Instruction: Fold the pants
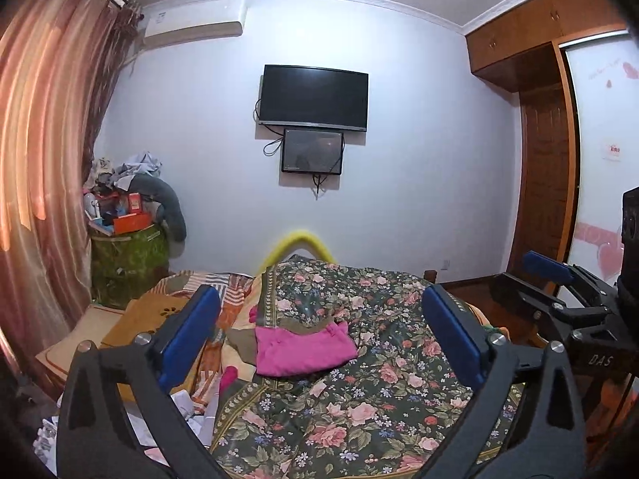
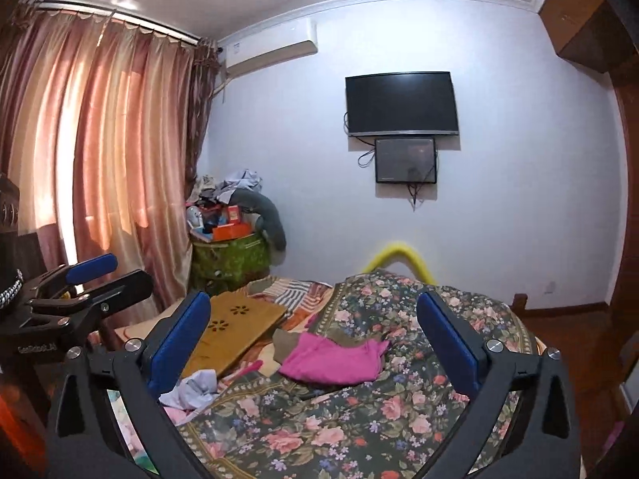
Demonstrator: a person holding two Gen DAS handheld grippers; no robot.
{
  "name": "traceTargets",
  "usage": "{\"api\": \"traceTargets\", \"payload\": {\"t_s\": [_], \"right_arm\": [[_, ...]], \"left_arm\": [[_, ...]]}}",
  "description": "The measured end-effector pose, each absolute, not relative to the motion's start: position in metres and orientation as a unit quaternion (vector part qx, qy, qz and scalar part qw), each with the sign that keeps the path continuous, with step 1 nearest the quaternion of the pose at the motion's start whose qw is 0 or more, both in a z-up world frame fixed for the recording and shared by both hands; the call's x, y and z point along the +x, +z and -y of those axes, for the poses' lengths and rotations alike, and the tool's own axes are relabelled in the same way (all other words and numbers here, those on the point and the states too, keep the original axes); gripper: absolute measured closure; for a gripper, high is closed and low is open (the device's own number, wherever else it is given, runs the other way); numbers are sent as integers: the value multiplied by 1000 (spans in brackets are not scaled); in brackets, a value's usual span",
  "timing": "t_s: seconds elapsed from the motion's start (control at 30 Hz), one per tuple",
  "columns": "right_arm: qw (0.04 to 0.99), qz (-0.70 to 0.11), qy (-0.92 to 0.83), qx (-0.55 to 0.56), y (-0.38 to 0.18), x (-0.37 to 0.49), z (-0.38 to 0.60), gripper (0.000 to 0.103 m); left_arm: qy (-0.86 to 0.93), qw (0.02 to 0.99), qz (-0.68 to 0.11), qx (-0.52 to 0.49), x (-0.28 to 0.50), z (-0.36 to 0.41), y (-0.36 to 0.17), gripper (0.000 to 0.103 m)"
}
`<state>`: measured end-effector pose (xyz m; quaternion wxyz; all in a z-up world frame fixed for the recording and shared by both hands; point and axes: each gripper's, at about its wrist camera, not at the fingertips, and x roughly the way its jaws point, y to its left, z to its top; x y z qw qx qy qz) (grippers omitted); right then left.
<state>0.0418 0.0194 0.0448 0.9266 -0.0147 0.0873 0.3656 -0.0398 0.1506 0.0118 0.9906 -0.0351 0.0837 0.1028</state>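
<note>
The pink pants (image 1: 304, 349), soft, light and surely limp, lie bunched near the middle of the bed (image 1: 399, 399), so both released hand-held grippers, left (image 1: 331, 339) and right (image 2: 315, 343), should pinch the waistband corners.

Floral bedspread (image 1: 399, 391), wall television (image 1: 313, 97) (dark), curtains (image 2: 100, 159), cluttered green bin (image 2: 231, 257)

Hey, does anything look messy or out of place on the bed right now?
Yes. The pink pants lie in a rumpled heap on the floral bedspread, not flat. Both claws, left and right, are open and empty.
</note>
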Motion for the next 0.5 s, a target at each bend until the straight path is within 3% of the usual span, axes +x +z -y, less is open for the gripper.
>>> {"api": "traceTargets", "payload": {"t_s": [0.5], "right_arm": [[928,-84,363,-15,43,28,-13,0]], "left_arm": [[112,988,-93,-45,-35,-155,2,1]]}}
